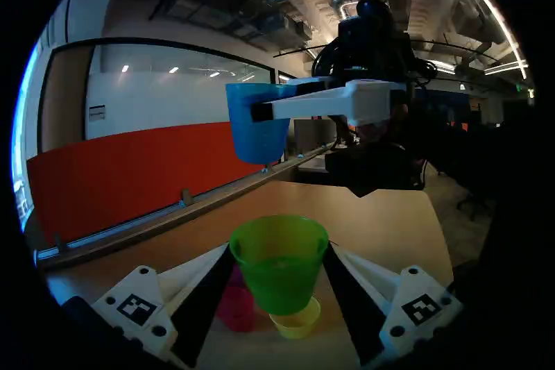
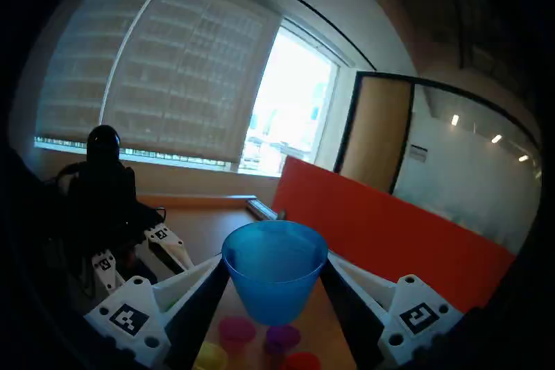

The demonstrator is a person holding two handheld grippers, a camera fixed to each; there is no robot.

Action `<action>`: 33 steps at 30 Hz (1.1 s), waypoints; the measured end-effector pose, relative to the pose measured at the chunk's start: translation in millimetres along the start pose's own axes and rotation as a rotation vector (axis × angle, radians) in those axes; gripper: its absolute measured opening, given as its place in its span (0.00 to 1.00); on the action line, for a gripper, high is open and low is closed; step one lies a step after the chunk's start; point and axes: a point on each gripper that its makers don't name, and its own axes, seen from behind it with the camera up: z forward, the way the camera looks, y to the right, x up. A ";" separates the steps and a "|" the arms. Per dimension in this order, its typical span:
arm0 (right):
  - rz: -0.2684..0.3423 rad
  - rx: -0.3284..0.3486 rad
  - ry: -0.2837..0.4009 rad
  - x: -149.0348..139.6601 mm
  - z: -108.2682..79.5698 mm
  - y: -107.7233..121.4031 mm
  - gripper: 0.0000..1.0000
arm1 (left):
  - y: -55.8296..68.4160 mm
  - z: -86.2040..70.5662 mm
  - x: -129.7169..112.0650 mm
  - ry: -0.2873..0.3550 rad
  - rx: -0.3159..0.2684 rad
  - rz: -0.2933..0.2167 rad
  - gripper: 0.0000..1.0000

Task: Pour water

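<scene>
Right under the green cup [image 1: 279, 280], a pink cup [image 1: 236, 309] and a yellow cup [image 1: 297, 321] are half hidden, and water inside can't really be made out. The green cup is clamped upright between both fingers of the left gripper [image 1: 279, 252], low over the table [image 1: 388, 224]. Farther off, above it, a blue cup [image 1: 255, 127] is pinched upright by the right gripper [image 2: 274, 262], with an orange wall panel [image 1: 125, 182] behind.

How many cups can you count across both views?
6: green cup in the left gripper, blue cup in the right gripper; pink cup, purple cup, yellow cup and red cup stand on the table below. Others may be hidden.
</scene>
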 end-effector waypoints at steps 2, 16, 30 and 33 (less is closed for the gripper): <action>0.038 0.004 0.000 -0.4 -0.4 0.5 0.90 | 0.1 0.1 -0.6 -0.002 0.000 -0.001 0.87; 0.224 0.051 -0.002 -7.0 -5.4 -3.9 0.89 | -5.5 -1.3 -4.3 -0.026 0.008 0.009 0.87; 0.164 0.019 -0.077 -46.1 -18.1 8.0 0.89 | -17.8 -2.9 -32.3 -0.123 0.018 0.027 0.87; 0.155 0.019 -0.096 -56.3 -20.4 8.5 0.90 | -19.2 -3.0 -39.7 -0.150 0.018 0.033 0.87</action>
